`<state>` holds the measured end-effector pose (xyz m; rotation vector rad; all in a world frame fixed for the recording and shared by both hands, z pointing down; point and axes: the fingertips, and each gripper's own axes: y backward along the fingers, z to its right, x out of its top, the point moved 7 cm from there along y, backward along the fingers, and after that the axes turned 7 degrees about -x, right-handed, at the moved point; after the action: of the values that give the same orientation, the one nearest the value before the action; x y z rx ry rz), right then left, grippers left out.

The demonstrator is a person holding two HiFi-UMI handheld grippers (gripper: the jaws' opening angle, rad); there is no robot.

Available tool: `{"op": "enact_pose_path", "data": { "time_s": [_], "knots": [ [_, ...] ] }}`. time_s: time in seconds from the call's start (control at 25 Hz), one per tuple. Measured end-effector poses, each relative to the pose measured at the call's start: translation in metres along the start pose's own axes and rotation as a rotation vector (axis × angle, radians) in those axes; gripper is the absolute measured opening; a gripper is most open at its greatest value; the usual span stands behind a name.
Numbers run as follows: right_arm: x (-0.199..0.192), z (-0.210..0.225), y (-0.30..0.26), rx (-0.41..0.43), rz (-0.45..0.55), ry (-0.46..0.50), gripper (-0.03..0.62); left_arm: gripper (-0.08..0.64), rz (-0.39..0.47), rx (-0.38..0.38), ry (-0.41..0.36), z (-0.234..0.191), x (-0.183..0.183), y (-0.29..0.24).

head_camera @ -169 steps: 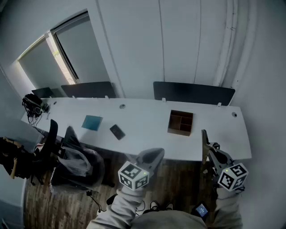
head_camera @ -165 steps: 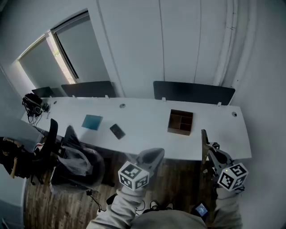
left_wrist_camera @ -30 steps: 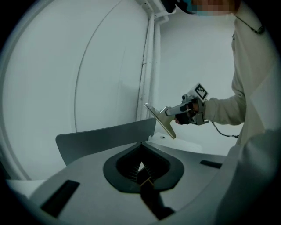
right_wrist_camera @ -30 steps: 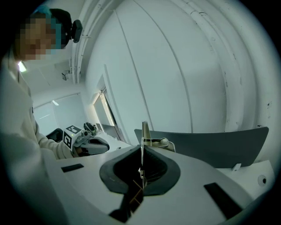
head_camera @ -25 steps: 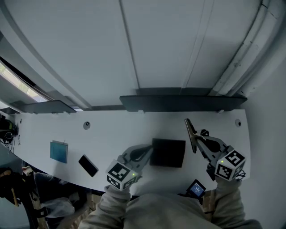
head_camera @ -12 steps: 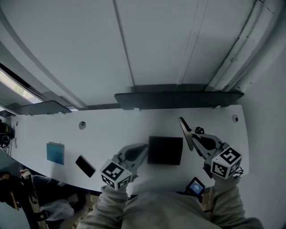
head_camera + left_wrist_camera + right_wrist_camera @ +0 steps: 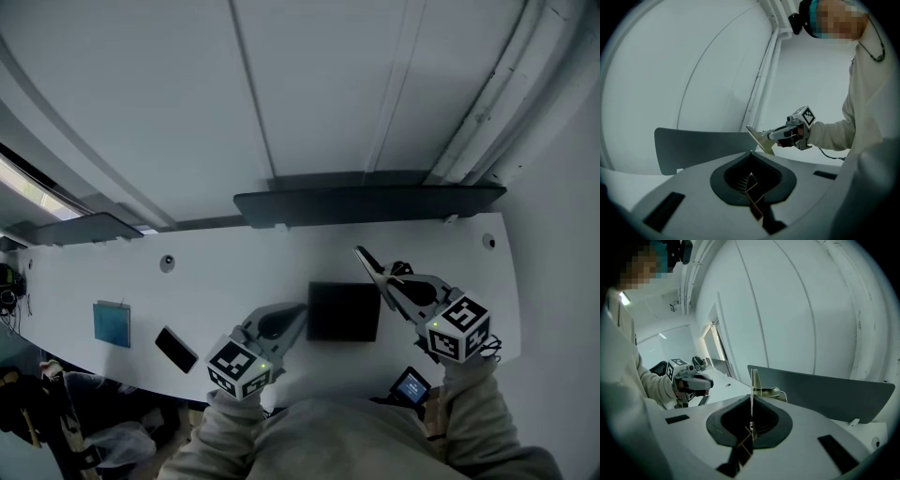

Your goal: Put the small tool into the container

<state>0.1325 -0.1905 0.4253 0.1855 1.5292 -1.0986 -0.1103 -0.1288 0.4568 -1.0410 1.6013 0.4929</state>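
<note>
The container point(image 7: 343, 311) shows as a dark square box on the white table point(image 7: 234, 281), in the head view. My left gripper point(image 7: 300, 309) lies shut just left of it, tips near its left wall. My right gripper point(image 7: 360, 252) is shut too, held above the table with its tips over the box's far right corner. Nothing shows between either pair of jaws. In the left gripper view the right gripper point(image 7: 756, 135) hangs ahead with its jaws together. The right gripper view shows the left gripper point(image 7: 702, 400) low at the left. No small tool is visible in any view.
A black phone point(image 7: 175, 349) and a blue notebook point(image 7: 112, 322) lie at the table's left. Dark partition panels point(image 7: 366, 203) run along the far edge against the white wall. A small lit device point(image 7: 411, 385) sits near the front edge by my right sleeve.
Several seconds ago I stood back from the table; now I am right over it. In the last second the right gripper has shifted left toward the container; the left gripper has stayed beside it.
</note>
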Motion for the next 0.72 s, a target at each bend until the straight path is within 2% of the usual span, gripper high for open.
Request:
{"op": "enact_pose_path", "data": {
  "time_s": [0.32,0.72],
  "knots": [
    [-0.014,-0.004,-0.021,0.02,-0.069,0.067,0.021,0.002,-0.009,0.01,0.011,0.001,-0.01,0.012],
    [-0.026,-0.018,-0.049,0.046,-0.158,0.202,0.021,0.002,-0.014,0.048,0.039,-0.001,-0.025,0.028]
  ]
}}
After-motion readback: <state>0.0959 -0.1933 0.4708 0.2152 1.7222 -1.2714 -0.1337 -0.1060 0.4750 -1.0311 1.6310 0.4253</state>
